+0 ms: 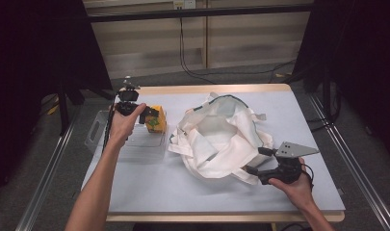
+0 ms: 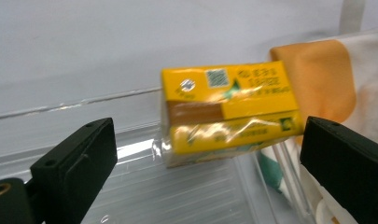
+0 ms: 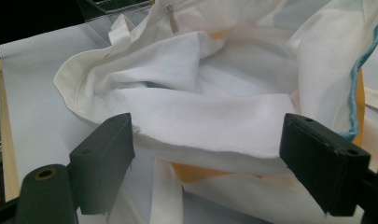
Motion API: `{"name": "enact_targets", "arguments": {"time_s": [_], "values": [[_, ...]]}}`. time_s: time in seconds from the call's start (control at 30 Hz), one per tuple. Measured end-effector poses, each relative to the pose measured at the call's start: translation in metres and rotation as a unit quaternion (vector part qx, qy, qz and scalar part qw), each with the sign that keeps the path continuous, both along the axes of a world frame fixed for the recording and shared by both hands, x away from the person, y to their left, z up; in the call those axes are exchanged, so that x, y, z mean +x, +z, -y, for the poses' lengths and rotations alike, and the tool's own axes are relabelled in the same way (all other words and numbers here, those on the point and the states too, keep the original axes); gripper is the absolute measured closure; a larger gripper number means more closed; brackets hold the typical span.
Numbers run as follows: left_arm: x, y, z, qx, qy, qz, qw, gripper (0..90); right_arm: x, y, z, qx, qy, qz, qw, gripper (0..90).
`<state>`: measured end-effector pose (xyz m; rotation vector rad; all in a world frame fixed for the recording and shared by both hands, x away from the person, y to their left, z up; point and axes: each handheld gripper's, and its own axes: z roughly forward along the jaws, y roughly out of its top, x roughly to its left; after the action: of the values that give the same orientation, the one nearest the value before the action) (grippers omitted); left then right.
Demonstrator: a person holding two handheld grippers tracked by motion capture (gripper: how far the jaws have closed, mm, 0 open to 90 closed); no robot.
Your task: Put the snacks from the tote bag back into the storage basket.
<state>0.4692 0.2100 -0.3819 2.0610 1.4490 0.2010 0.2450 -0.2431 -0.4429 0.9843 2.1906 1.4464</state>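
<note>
High view looks down on the table (image 1: pixel 221 192) from the near edge; each tongs-mounted view looks close along its own jaws; all three share the white bag (image 1: pixel 221 139).

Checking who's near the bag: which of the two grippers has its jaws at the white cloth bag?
The right gripper, open at the bag's near rim; the left gripper is over the clear tray by the yellow pack.

Left gripper (image 1: pixel 151 115) hanging with jaws spread wide, forearm reaching far forward behind it. Right gripper (image 1: pixel 254 161) sitting low, jaws gaping, hand (image 1: pixel 293 185) gripping its rear.
</note>
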Motion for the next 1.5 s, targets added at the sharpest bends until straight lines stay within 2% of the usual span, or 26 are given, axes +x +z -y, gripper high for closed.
{"name": "enact_targets", "arguments": {"time_s": [0.07,0.13,0.17,0.23,0.33,0.47,0.5,0.6,0.63,0.67,0.7,0.8,0.9,0.93,1.0,1.07,1.17,1.23,1.3,1.33,1.37,1.4,1.47,1.5], "values": [[-0.001,0.0,-0.003,-0.001,0.002,0.005,1.0,3.9,0.0,0.0,0.0,0.0,0.001,0.0,1.0,17.6],[-0.003,0.0,-0.007,-0.013,0.001,0.013,0.9998,3.9,0.0,0.0,0.0,0.0,0.001,0.0,1.0,17.6],[-0.005,0.001,-0.01,-0.01,-0.009,0.017,0.9998,3.9,0.0,0.0,0.0,0.0,0.001,0.0,1.0,17.6],[-0.009,0.002,-0.013,-0.022,-0.016,0.033,0.9991,3.9,0.001,0.0,0.0,-0.001,0.0,0.0,1.0,17.6],[-0.014,0.003,-0.017,-0.02,-0.029,0.047,0.9983,3.8,0.001,-0.001,0.0,0.0,0.001,0.0,1.0,17.6],[-0.023,0.005,-0.022,-0.036,-0.036,0.069,0.9963,3.8,0.001,0.0,0.0,0.0,0.001,0.0,1.0,17.6],[-0.025,0.005,-0.024,-0.027,-0.043,0.075,0.9959,3.8,0.001,-0.001,0.0,0.001,0.002,0.0,1.0,17.6],[-0.031,0.004,-0.028,-0.028,-0.065,0.088,0.9936,4.7,0.001,0.0,0.0,0.002,0.0,-0.001,1.0,17.6],[-0.033,0.003,-0.031,-0.047,-0.066,0.097,0.992,5.0,0.001,0.0,0.0,0.003,0.001,0.0,1.0,17.6],[-0.036,0.004,-0.035,-0.056,-0.062,0.103,0.9911,5.2,0.001,0.0,0.0,0.003,0.001,0.001,1.0,17.6],[-0.039,0.004,-0.037,-0.055,-0.061,0.112,0.9903,5.3,0.001,0.0,0.0,0.002,-0.001,0.001,1.0,17.6],[-0.045,0.004,-0.041,-0.049,-0.067,0.118,0.9895,5.2,0.0,0.0,0.001,0.003,-0.002,0.002,1.0,17.5],[-0.056,0.005,-0.046,-0.075,-0.07,0.142,0.9845,5.2,0.0,0.001,0.001,0.004,-0.003,0.002,1.0,17.4],[-0.058,0.006,-0.047,-0.074,-0.076,0.145,0.9838,5.1,0.0,0.001,0.001,0.005,-0.004,0.003,1.0,17.3],[-0.067,0.005,-0.049,-0.082,-0.079,0.166,0.9796,3.5,-0.001,0.002,0.002,0.007,-0.004,0.005,1.0,17.0],[-0.077,0.003,-0.052,-0.074,-0.092,0.183,0.976,2.6,-0.001,0.003,0.002,0.01,-0.003,0.006,0.9999,16.3],[-0.088,0.002,-0.054,-0.063,-0.091,0.2,0.9736,3.1,-0.002,0.004,0.002,0.018,-0.001,0.01,0.9998,14.8],[-0.097,0.0,-0.056,-0.084,-0.091,0.216,0.9684,3.5,-0.002,0.004,0.002,0.018,0.0,0.014,0.9997,14.0],[-0.107,0.0,-0.056,-0.077,-0.085,0.237,0.9646,3.5,-0.002,0.005,0.002,0.019,-0.002,0.014,0.9997,12.7],[-0.111,-0.001,-0.057,-0.083,-0.09,0.237,0.9637,3.5,-0.003,0.005,0.002,0.021,-0.002,0.015,0.9997,12.3],[-0.115,-0.001,-0.058,-0.093,-0.087,0.245,0.9612,3.6,-0.003,0.006,0.002,0.023,-0.002,0.015,0.9996,12.1],[-0.12,-0.001,-0.059,-0.094,-0.081,0.253,0.9595,3.6,-0.003,0.006,0.003,0.024,-0.003,0.016,0.9996,11.9],[-0.129,-0.003,-0.06,-0.101,-0.088,0.247,0.9598,3.7,-0.004,0.007,0.004,0.025,-0.006,0.016,0.9995,11.6],[-0.134,-0.005,-0.061,-0.096,-0.09,0.251,0.9591,3.7,-0.004,0.008,0.004,0.025,-0.009,0.018,0.9995,11.5]]}}
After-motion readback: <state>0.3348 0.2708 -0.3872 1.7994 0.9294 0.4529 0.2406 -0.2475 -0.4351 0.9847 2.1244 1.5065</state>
